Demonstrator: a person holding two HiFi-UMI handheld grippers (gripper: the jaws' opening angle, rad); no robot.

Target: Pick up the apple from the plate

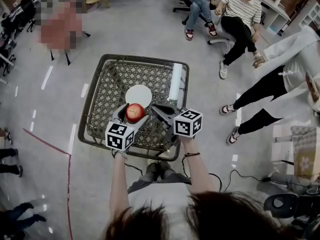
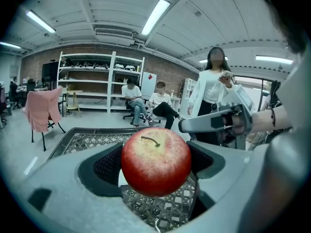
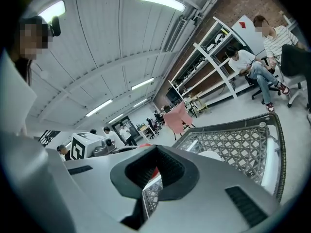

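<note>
Gripping the apple (image 1: pixel 135 112) by its sides, the left gripper (image 2: pixel 154 165) has its jaws spread to the fruit's width, a dark pad pressed on each flank, stem up. The right gripper (image 3: pixel 153 176) sits just beside it, jaws drawn together with nothing between them. The apple hangs above the lattice tray (image 1: pixel 100 79), over the near edge of the white plate (image 1: pixel 138 95). A white roll (image 1: pixel 175 81) lies along the tray's right side. People (image 1: pixel 240 19) sit beyond.

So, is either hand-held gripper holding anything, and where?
The left hand-held gripper holds the apple by its two sides; the right hand-held gripper holds nothing.
</note>
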